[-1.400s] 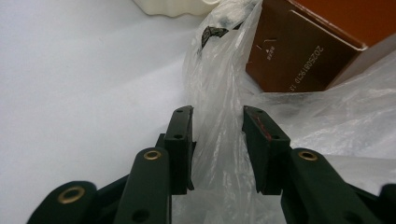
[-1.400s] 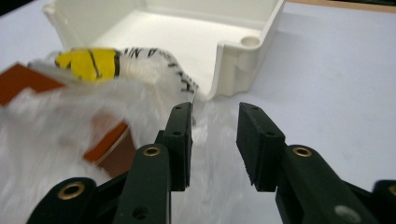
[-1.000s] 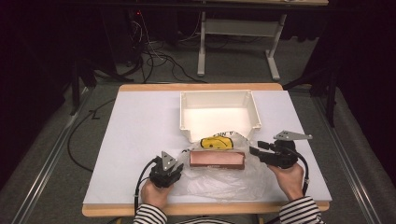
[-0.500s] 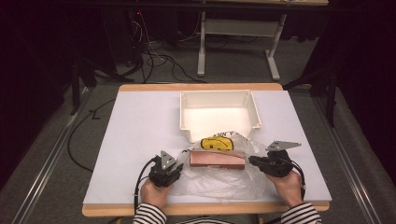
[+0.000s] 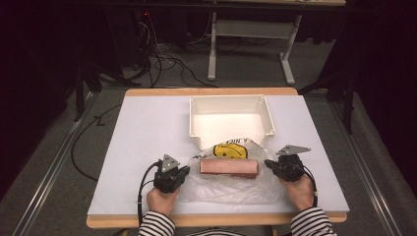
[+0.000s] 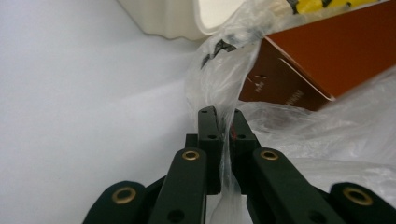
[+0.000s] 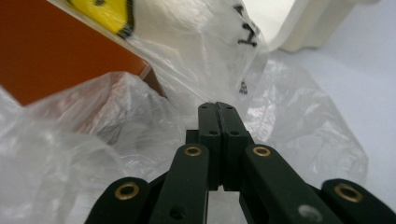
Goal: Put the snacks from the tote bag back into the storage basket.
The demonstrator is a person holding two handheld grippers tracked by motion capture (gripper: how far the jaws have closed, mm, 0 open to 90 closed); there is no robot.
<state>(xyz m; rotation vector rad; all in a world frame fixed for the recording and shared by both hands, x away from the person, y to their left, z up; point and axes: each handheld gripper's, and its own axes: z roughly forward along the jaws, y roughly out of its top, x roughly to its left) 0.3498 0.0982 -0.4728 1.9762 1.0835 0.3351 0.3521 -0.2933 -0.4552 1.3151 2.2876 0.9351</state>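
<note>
A clear plastic bag [image 5: 231, 189] with a yellow smiley print lies crumpled near the table's front edge. A long brown box [image 5: 228, 168] rests in its folds. My left gripper [image 5: 183, 172] sits at the bag's left edge, and its jaws are shut on a strip of the bag's film [image 6: 223, 135], which rises taut toward the box [image 6: 327, 60]. My right gripper [image 5: 269, 164] sits at the bag's right edge. Its jaws are pressed together at a fold of the film [image 7: 243, 88], with the box [image 7: 56, 51] up to the left.
An empty white bin [image 5: 231, 104] stands just behind the bag, at mid-table. Its corner shows in the left gripper view [image 6: 173, 23] and in the right gripper view [image 7: 317, 28]. White table surface [image 5: 142, 132] spreads to the left and right.
My right gripper has come down and nearer the front edge, beside the box's right end. The left gripper and the box have stayed put.
</note>
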